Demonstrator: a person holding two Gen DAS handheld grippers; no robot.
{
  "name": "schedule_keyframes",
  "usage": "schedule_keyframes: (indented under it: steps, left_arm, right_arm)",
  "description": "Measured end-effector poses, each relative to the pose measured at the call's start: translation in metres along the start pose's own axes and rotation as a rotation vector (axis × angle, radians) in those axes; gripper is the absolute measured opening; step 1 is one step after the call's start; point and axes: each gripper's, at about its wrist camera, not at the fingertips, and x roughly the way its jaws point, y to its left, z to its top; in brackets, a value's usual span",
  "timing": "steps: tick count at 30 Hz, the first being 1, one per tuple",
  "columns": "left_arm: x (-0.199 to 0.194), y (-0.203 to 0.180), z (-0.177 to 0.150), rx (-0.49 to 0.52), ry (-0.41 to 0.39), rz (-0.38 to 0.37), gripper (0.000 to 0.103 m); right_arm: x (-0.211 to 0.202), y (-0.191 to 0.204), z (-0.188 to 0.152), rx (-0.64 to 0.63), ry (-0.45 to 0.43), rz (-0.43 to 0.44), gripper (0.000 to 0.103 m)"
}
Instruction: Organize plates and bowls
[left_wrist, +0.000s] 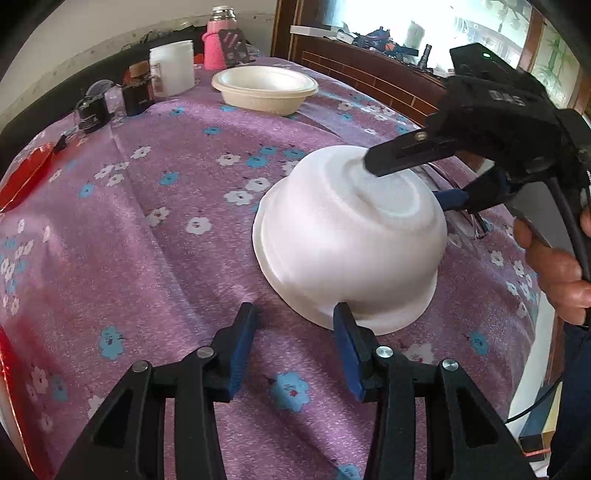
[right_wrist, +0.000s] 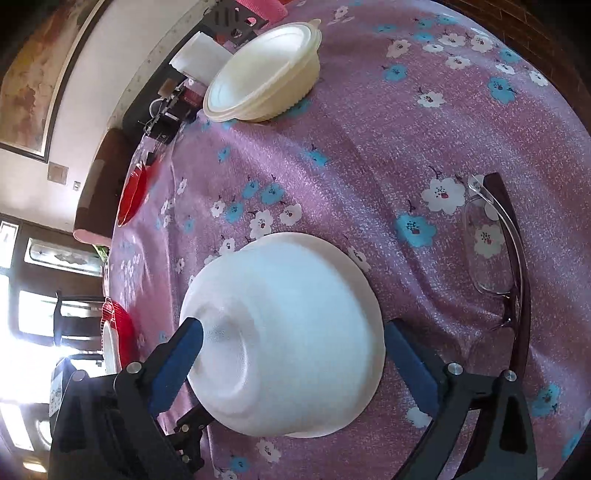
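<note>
A white bowl (left_wrist: 347, 240) is seen upside down on the flowered tablecloth (left_wrist: 166, 229), toward its near right side. The right gripper (right_wrist: 291, 343) is spread wide around the bowl, its blue pads just beside the walls, with no grip shown. The left gripper (left_wrist: 295, 332) is held partly open and empty, one finger just beside the bowl's rim. A stack of cream bowls (left_wrist: 265, 90) sits near the far edge. Glasses (right_wrist: 491, 251) lie beside the white bowl.

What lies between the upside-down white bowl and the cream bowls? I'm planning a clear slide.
Only bare floral tablecloth between white bowl and cream bowls; left wrist view.
</note>
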Motion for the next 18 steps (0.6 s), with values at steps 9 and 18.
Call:
schedule_keyframes:
  steps: [9,18]
  left_arm:
    - [-0.005,0.011,-0.003,-0.039,0.001,-0.03,0.043]
    - [-0.022,0.047,0.0,-0.19,-0.039,-0.068,0.051]
  right_arm:
    - [-0.018,0.041,-0.026,-0.038,-0.034,0.233,0.1]
    - [-0.012,0.015,-0.029,0.057,-0.118,0.043,0.099]
